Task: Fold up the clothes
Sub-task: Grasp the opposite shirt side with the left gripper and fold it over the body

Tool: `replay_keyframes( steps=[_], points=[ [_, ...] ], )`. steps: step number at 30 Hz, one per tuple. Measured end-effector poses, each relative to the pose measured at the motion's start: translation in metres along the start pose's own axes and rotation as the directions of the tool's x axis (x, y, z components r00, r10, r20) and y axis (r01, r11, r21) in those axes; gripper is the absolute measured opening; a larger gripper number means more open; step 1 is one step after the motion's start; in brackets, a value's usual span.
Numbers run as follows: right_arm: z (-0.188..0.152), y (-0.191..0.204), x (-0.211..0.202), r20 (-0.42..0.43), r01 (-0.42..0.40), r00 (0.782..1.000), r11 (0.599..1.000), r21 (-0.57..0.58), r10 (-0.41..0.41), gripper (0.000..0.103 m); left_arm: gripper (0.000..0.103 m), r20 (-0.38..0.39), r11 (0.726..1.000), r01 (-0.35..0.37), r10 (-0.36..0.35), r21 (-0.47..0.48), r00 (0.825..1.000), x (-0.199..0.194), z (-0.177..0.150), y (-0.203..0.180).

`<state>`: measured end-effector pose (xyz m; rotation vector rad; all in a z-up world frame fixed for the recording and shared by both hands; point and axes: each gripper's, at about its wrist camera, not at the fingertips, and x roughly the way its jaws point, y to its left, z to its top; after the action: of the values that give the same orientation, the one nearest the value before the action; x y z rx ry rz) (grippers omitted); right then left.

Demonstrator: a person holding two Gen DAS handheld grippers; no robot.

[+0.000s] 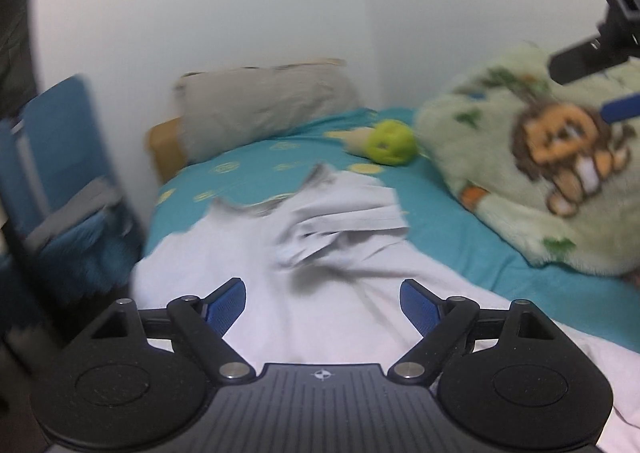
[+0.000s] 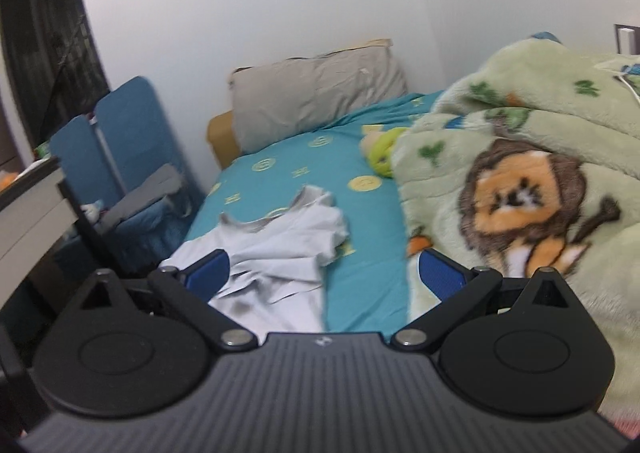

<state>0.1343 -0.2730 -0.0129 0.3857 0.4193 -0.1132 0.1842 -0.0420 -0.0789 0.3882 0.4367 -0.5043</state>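
White shirt [image 2: 276, 253] is lying rumpled on the teal bed sheet [image 2: 360, 253], one sleeve flopping inward; looking thin, limp, light (best pinched at hem or shoulder edge). Left tool [image 1: 322, 305] and right tool [image 2: 322, 275] are both hovering released, grasping nothing.

bed: teal sheet [image 2: 360, 285] with yellow emblems
near left: white shirt [image 2: 280, 249], rumpled, sleeve folded inward
far: grey pillow [image 2: 316, 97] against wall
right: green lion blanket [image 2: 520, 181]
beside blanket: yellow-green toy [image 1: 390, 141]

Blanket [image 2: 520, 157] crowds right — sheet [image 2: 360, 253] free.
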Motion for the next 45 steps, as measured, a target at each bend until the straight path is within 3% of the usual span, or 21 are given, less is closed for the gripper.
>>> replay_keyframes(
  steps=[4, 7, 11, 13, 15, 18, 21, 24, 27, 29, 32, 35, 38, 43, 45],
  points=[
    [0.004, -0.028, 0.017, -0.012, 0.038, 0.999, 0.997, 0.061, -0.037, 0.103, 0.083, 0.0, 0.99, 0.052, -0.053, 0.133, 0.999, 0.058, 0.021, -0.028],
    [0.008, -0.047, 0.026, 0.002, 0.054, 0.999, 0.991, 0.12, -0.055, 0.103, 0.076, -0.029, 0.967, 0.092, -0.088, 0.237, 0.996, 0.107, 0.031, -0.049],
    [0.005, -0.06, 0.045, -0.017, 0.073, 0.997, 0.988, 0.139, -0.071, 0.103, 0.074, -0.082, 0.936, 0.074, -0.048, 0.345, 0.995, 0.166, 0.032, -0.063],
    [0.002, -0.064, 0.056, -0.039, 0.074, 0.997, 0.986, 0.146, -0.069, 0.103, 0.057, -0.118, 0.925, 0.089, -0.049, 0.371, 0.992, 0.188, 0.029, -0.064],
    [-0.001, -0.065, 0.066, -0.061, 0.077, 0.996, 0.986, 0.145, -0.068, 0.103, 0.023, -0.14, 0.939, 0.151, -0.112, 0.31, 0.984, 0.197, 0.029, -0.052],
    [-0.003, -0.063, 0.075, -0.083, 0.078, 0.994, 0.987, 0.141, -0.066, 0.103, 0.009, -0.084, 0.969, 0.199, -0.189, 0.146, 0.978, 0.188, 0.039, -0.021],
    [-0.005, -0.059, 0.075, -0.095, 0.068, 0.994, 0.986, 0.149, -0.054, 0.103, 0.009, 0.008, 0.96, 0.27, -0.27, -0.076, 0.963, 0.177, 0.053, 0.026],
    [-0.008, -0.051, 0.075, -0.102, 0.059, 0.994, 0.99, 0.128, -0.046, 0.103, 0.007, 0.103, 0.899, 0.309, -0.291, -0.31, 0.951, 0.176, 0.065, 0.081],
    [-0.011, -0.044, 0.077, -0.11, 0.059, 0.993, 0.993, 0.098, -0.048, 0.103, 0.007, 0.127, 0.833, 0.217, -0.177, -0.509, 0.976, 0.193, 0.072, 0.129],
    [-0.012, -0.042, 0.082, -0.117, 0.067, 0.991, 0.994, 0.09, -0.056, 0.103, 0.007, 0.103, 0.781, 0.134, -0.089, -0.61, 0.991, 0.207, 0.073, 0.156],
    [-0.013, -0.043, 0.087, -0.127, 0.08, 0.99, 0.993, 0.09, -0.068, 0.103, 0.008, -0.03, 0.759, -0.03, 0.014, -0.65, 0.999, 0.235, 0.063, 0.178],
    [-0.015, -0.044, 0.091, -0.132, 0.09, 0.988, 0.992, 0.084, -0.078, 0.103, 0.021, -0.146, 0.716, -0.174, 0.101, -0.676, 0.984, 0.258, 0.051, 0.199],
    [-0.016, -0.045, 0.094, -0.132, 0.087, 0.988, 0.993, 0.084, -0.076, 0.103, 0.051, -0.131, 0.653, -0.148, 0.074, -0.743, 0.989, 0.239, 0.034, 0.21],
    [-0.016, -0.042, 0.098, -0.145, 0.074, 0.988, 0.993, 0.088, -0.061, 0.103, 0.065, -0.169, 0.581, -0.116, -0.036, -0.805, 0.985, 0.186, 0.009, 0.206],
    [-0.016, -0.039, 0.096, -0.143, 0.062, 0.988, 0.995, 0.079, -0.05, 0.103, 0.066, -0.162, 0.531, -0.103, -0.067, -0.841, 0.984, 0.164, -0.002, 0.2]
  ],
)
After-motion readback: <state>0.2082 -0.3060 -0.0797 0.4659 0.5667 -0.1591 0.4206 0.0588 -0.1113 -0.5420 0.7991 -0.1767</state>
